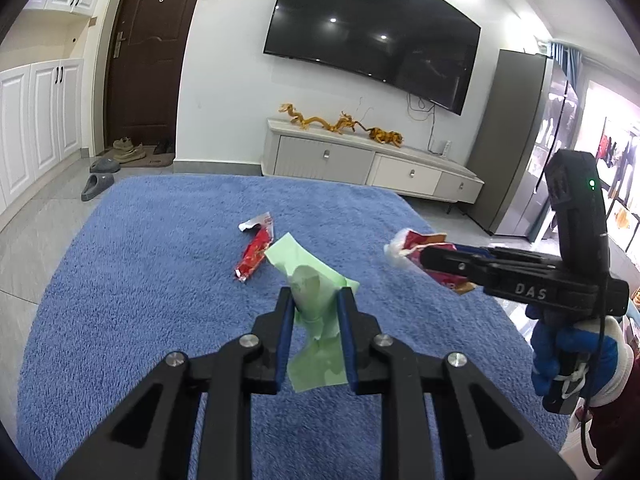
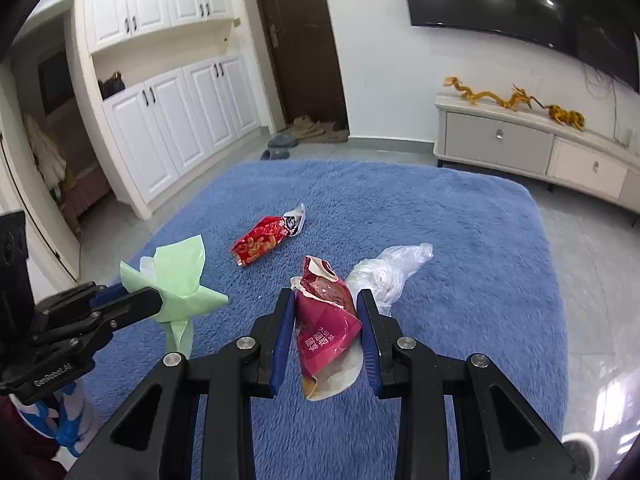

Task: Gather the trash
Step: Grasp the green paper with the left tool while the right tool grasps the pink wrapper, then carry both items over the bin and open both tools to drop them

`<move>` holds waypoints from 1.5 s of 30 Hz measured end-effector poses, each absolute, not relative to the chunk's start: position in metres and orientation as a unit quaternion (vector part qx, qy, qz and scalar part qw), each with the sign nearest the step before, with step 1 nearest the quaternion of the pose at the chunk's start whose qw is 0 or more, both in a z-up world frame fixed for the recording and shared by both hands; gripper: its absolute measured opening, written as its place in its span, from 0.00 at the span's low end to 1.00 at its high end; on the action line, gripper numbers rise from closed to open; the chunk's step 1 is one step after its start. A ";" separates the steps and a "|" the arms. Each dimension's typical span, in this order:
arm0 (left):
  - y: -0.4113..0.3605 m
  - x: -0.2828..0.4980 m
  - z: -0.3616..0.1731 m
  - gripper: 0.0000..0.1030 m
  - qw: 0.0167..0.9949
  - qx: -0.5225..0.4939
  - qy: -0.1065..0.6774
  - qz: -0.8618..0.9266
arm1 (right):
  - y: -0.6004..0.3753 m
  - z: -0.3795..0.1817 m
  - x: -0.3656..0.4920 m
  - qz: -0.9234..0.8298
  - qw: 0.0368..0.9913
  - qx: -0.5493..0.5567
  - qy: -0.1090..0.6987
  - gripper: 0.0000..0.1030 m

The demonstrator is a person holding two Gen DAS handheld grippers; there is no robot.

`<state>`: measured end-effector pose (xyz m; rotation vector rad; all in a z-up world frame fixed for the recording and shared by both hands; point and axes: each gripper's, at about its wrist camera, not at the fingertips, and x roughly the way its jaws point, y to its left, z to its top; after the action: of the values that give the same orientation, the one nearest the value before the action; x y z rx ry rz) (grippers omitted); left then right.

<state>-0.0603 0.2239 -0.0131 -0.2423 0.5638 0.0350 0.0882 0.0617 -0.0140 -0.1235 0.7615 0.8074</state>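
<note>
Above blue rug [image 1: 160,280], left tool [image 1: 314,300] pinches green wrapper [image 1: 316,292], seemingly empty.

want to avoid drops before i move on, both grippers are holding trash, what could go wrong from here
1. The green wrapper is thin and hangs loose between the left gripper fingers; it may slip out.
2. The right gripper clamps a maroon packet with a clear bag bunched behind it; whether the bag is pinched is unclear, so it could fall.
3. The red packet lies on the blue rug with both grippers full, so it may get left.
</note>
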 end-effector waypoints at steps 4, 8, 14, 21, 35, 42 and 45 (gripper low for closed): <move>0.217 -0.066 -0.009 0.20 0.955 -0.116 0.274 0.012 | 0.038 -0.021 0.087 0.377 0.843 -0.031 0.383 0.31; 0.209 -0.070 -0.009 0.20 0.956 -0.109 0.274 0.003 | 0.025 -0.048 0.084 0.358 0.830 -0.054 0.425 0.32; 0.209 -0.068 -0.012 0.20 0.954 -0.109 0.279 0.001 | 0.020 -0.063 0.064 0.383 0.815 -0.079 0.427 0.38; 0.210 -0.059 -0.017 0.20 0.951 -0.113 0.288 -0.003 | 0.028 -0.059 0.059 0.392 0.816 -0.113 0.409 0.39; 0.208 -0.052 -0.020 0.20 0.950 -0.103 0.295 -0.012 | 0.032 -0.076 0.075 0.371 0.823 -0.085 0.421 0.30; 0.191 -0.045 -0.010 0.20 0.954 -0.085 0.285 -0.039 | 0.015 -0.042 0.061 0.382 0.841 -0.060 0.378 0.30; 0.175 -0.041 0.000 0.20 0.956 -0.069 0.277 -0.063 | 0.001 -0.032 0.059 0.369 0.853 -0.052 0.365 0.30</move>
<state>-0.0412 0.1745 0.0001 -0.1390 0.5625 -0.1275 0.0592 0.0014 -0.0316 -0.1100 0.7679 0.7769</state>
